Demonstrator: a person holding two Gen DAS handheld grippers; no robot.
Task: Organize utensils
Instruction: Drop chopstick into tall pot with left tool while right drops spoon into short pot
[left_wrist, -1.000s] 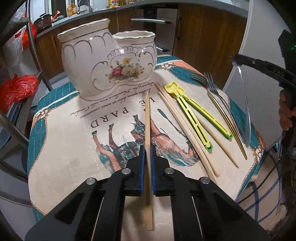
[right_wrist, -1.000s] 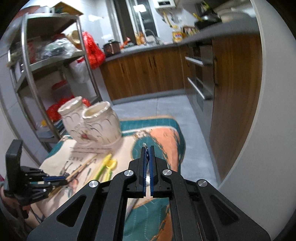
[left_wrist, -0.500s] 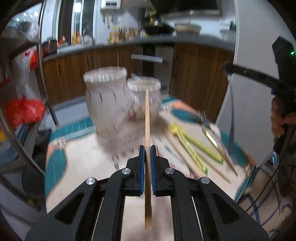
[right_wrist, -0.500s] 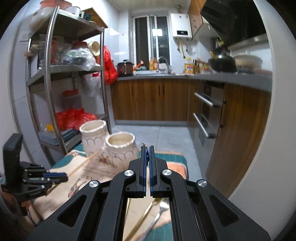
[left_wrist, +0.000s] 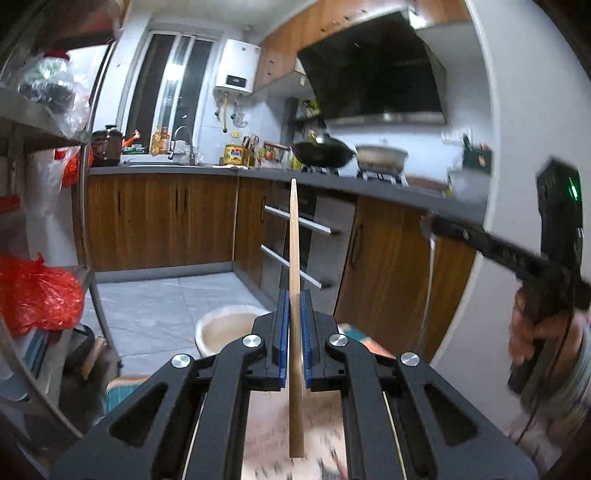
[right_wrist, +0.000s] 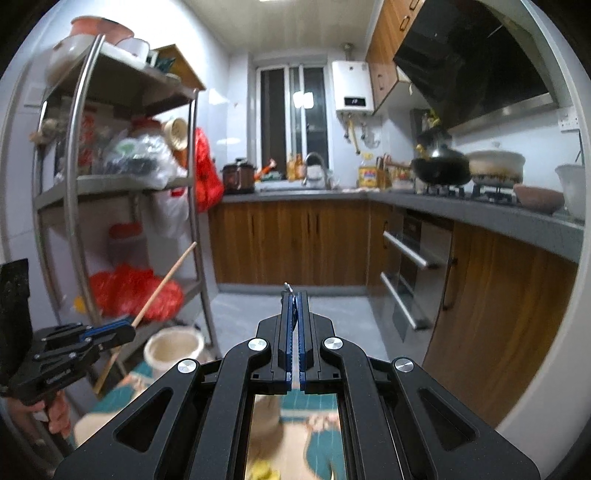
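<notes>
My left gripper (left_wrist: 294, 295) is shut on a wooden chopstick (left_wrist: 293, 240), which points up and forward past the blue pads while its thick end hangs below them. Just under the fingers shows the cream rim of the ceramic holder (left_wrist: 229, 328). My right gripper (right_wrist: 294, 295) is shut on a thin metal utensil whose tip (right_wrist: 287, 286) pokes out above the pads; its kind is hidden. In the left wrist view that utensil (left_wrist: 430, 258) hangs down from the right gripper (left_wrist: 428, 223). The right wrist view shows the left gripper (right_wrist: 125, 328), the chopstick (right_wrist: 166, 280) and the holder (right_wrist: 173, 347) at lower left.
The printed tablecloth (right_wrist: 295, 406) lies below both grippers, blurred. A metal shelf rack (right_wrist: 74, 184) with red bags (right_wrist: 136, 291) stands on the left. Wooden cabinets and an oven front (right_wrist: 410, 280) run along the back and right. A hand (left_wrist: 532, 332) grips the right tool.
Both grippers rose and tipped up toward level. The chopstick left the cloth. The holder sank to the bottom of both views, and the utensils on the table dropped out of sight.
</notes>
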